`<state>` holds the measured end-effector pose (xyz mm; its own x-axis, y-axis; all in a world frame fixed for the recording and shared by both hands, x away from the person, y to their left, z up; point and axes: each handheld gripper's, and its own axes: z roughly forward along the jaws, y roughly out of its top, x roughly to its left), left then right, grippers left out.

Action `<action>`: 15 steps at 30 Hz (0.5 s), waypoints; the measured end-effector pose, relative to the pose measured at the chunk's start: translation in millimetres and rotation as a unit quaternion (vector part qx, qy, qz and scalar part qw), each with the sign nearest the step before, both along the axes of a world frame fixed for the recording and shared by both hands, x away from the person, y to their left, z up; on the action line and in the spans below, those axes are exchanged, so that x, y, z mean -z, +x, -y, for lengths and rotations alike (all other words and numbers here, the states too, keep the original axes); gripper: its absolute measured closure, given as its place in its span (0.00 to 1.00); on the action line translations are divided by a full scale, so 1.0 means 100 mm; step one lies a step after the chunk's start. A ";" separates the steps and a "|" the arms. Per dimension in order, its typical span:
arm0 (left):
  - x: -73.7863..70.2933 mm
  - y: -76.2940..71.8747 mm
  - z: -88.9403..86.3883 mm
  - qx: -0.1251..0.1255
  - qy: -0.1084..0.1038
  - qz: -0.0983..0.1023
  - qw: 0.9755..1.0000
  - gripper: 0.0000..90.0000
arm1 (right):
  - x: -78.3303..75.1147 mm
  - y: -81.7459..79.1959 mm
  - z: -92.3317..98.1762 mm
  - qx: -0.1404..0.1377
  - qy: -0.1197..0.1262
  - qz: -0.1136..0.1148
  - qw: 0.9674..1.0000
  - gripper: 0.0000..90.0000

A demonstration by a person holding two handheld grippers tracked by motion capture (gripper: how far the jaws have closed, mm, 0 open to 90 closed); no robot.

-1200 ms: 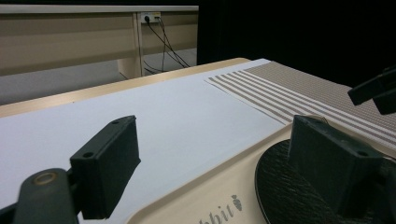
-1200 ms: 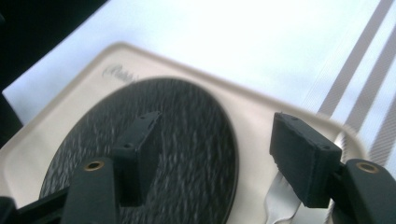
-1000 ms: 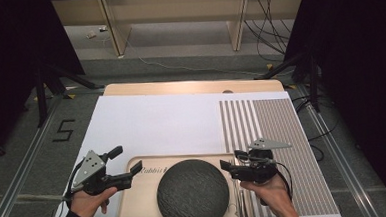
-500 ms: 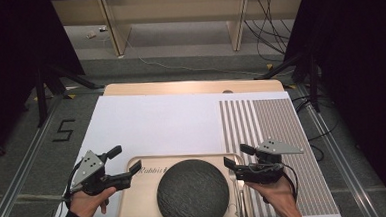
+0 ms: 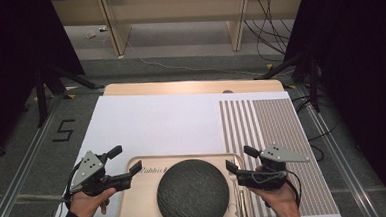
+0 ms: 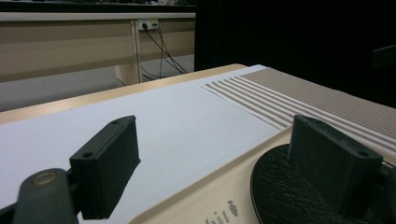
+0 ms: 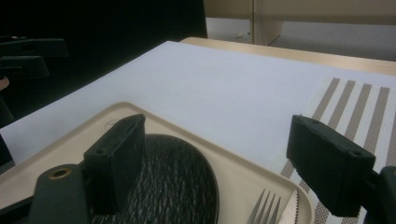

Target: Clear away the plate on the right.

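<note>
Right gripper (image 5: 241,161): jaws spread wide, just been opening further, nothing between them, no pad on anything. Poised over the right rim of the beige tray (image 5: 141,201), pointing left toward the dark round mat (image 5: 193,192); seen along its own jaws, mat under the left jaw, fork (image 7: 264,207) and serrated knife edge (image 7: 290,205) between the jaws, lying on the tray's right part. Left gripper (image 5: 125,159): jaws likewise apart, empty, hovering at the tray's upper left corner, pointing right. Dark round mat lying flat in the middle of the tray, between the two grippers. Tray at the near edge of the white sheet (image 5: 156,123); striped placemat (image 5: 277,134) to the right, on the wooden table (image 5: 190,87).
</note>
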<state>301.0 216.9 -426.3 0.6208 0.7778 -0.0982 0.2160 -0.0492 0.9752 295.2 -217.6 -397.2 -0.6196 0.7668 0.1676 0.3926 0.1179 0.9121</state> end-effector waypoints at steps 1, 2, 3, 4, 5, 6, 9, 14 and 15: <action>0.00 0.00 0.00 0.000 0.000 0.000 1.000 0.18 | 0.00 -0.02 0.00 0.001 0.002 0.000 1.000 0.23; 0.00 0.00 0.00 0.000 -0.001 0.000 1.000 0.18 | 0.00 -0.03 0.01 0.004 0.002 0.003 1.000 0.23; 0.00 0.00 0.00 0.000 -0.001 0.001 1.000 0.18 | 0.00 -0.04 0.01 0.005 0.002 0.002 1.000 0.23; 0.00 0.00 0.00 -0.001 -0.001 0.001 1.000 0.18 | 0.00 -0.05 0.02 0.006 0.002 0.003 1.000 0.22; 0.00 0.00 0.00 -0.001 -0.001 0.001 1.000 0.18 | 0.00 -0.05 0.02 0.009 0.001 0.004 1.000 0.22; 0.00 0.00 0.00 0.000 -0.001 0.001 1.000 0.18 | 0.00 -0.06 0.02 0.011 0.002 0.004 1.000 0.22; 0.00 0.00 0.00 0.001 0.000 0.001 1.000 0.18 | 0.01 -0.06 0.03 0.012 0.001 0.002 1.000 0.22; 0.00 0.00 0.00 0.000 -0.001 0.002 1.000 0.18 | 0.00 -0.06 0.03 0.013 0.001 0.004 1.000 0.22; 0.00 0.00 0.00 -0.001 -0.001 0.002 1.000 0.17 | 0.00 -0.06 0.03 0.012 0.002 0.006 1.000 0.22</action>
<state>301.3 217.2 -426.1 0.6202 0.7784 -0.0971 0.2125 -0.0476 0.9760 288.8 -220.6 -397.3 -0.6028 0.7810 0.1636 0.3837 0.1040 0.9176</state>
